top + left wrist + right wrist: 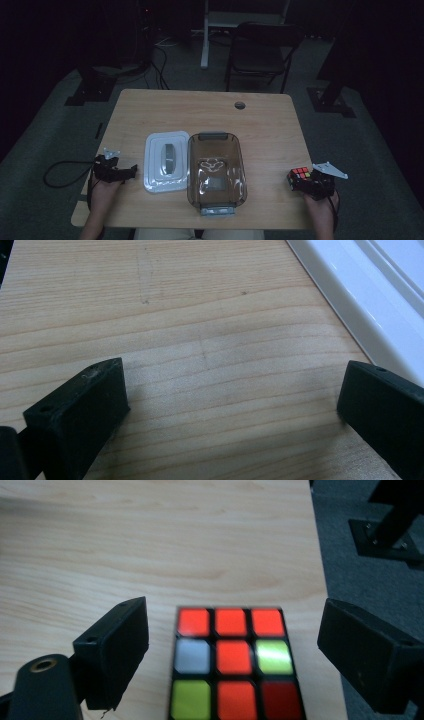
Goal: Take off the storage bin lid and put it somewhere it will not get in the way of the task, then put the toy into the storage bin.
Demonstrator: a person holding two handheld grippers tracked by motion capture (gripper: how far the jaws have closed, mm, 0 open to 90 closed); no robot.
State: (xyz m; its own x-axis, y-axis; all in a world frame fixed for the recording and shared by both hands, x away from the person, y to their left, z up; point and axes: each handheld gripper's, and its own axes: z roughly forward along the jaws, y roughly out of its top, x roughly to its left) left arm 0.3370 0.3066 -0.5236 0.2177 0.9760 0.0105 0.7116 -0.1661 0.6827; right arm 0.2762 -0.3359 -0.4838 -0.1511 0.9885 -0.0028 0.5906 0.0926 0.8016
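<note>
A puzzle cube (299, 176) with red, white and green stickers rests on the wooden table (200, 112) near its right edge. In the right gripper view the cube (231, 662) lies between the two black jaws of my right gripper (232, 645), which stands open with a gap on each side. A clear brown container (215, 167) sits at the table's front middle, with its white lid (166, 161) lying flat just to its left. My left gripper (131, 170) is open over bare wood left of the lid; the lid's rim (360, 295) shows beside its far jaw.
A round cable hole (240, 105) is in the table's back right. Behind the table stand a dark folding chair (260, 50) and a white desk leg (204, 35). Black stand bases (90, 90) sit on the floor at both sides.
</note>
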